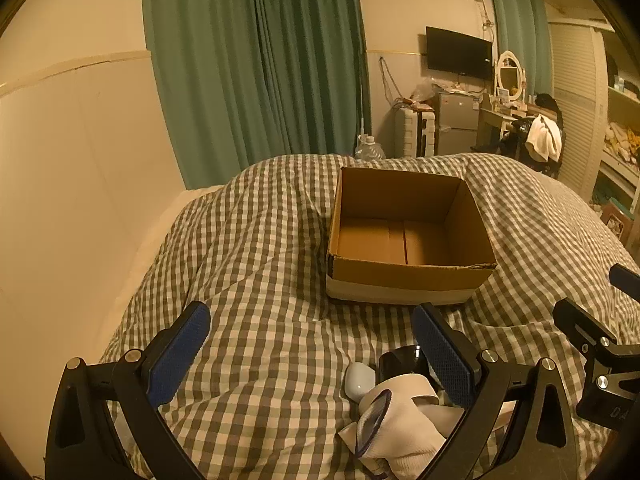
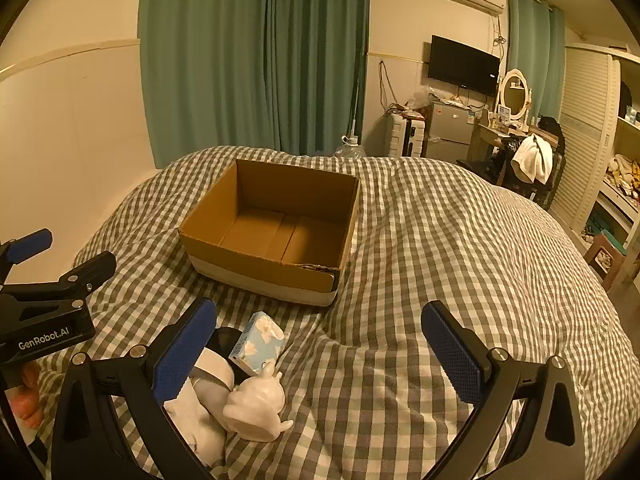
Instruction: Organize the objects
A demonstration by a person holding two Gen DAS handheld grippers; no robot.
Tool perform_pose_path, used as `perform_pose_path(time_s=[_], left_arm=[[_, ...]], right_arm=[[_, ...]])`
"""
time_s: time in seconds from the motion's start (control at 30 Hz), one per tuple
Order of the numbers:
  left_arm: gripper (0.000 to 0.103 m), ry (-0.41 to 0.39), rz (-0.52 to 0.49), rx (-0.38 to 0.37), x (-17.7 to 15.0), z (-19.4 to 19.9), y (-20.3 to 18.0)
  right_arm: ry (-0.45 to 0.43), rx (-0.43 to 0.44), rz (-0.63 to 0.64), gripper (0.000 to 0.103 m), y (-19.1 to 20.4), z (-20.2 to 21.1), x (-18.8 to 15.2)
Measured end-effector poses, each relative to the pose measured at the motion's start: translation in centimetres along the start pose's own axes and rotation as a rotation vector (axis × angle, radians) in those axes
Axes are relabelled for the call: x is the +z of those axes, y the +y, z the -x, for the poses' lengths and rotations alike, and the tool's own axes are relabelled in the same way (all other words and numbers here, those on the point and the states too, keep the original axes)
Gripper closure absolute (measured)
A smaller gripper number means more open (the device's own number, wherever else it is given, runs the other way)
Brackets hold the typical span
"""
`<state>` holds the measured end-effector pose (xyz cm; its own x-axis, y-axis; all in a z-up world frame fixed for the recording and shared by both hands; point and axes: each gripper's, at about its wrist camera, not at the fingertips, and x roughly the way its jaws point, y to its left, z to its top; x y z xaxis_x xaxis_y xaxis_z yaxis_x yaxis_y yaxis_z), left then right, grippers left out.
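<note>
Right wrist view: a checked bed (image 2: 440, 240) is seen bearing an empty cardboard box (image 2: 276, 236); beside it, a tissue pack (image 2: 258, 342) and white figurine (image 2: 256, 408) are clustered. Both the right gripper (image 2: 320, 356) and left gripper (image 1: 312, 360) are held wide open, empty. The figurine would best be approached squarely.

Cardboard box (image 2: 276, 232) mid-bed (image 2: 460, 280); tissue pack (image 2: 258, 342), figurine (image 2: 256, 408), sock (image 1: 404, 416) clustered before it, near the bed's front edge.
</note>
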<state>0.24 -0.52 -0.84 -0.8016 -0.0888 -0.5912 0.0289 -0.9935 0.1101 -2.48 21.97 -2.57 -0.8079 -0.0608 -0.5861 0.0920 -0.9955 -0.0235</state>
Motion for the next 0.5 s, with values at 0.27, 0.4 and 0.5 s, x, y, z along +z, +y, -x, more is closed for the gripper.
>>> perform_pose_path(time_s=[0.27,0.4,0.5], left_arm=[[0.000,-0.009,-0.005,-0.008,0.19,0.44,-0.12],[0.000,-0.011,-0.005,-0.012,0.19,0.50,-0.11],[0.000,-0.012,-0.004,-0.016,0.15,0.53,-0.09]], right_arm=[[-0.008,0.008,0.006,0.000,0.17,0.31,0.24],[-0.009,0.008,0.007,0.000,0.23,0.39,0.21],[-0.004,0.007,0.007,0.000,0.24,0.42,0.12]])
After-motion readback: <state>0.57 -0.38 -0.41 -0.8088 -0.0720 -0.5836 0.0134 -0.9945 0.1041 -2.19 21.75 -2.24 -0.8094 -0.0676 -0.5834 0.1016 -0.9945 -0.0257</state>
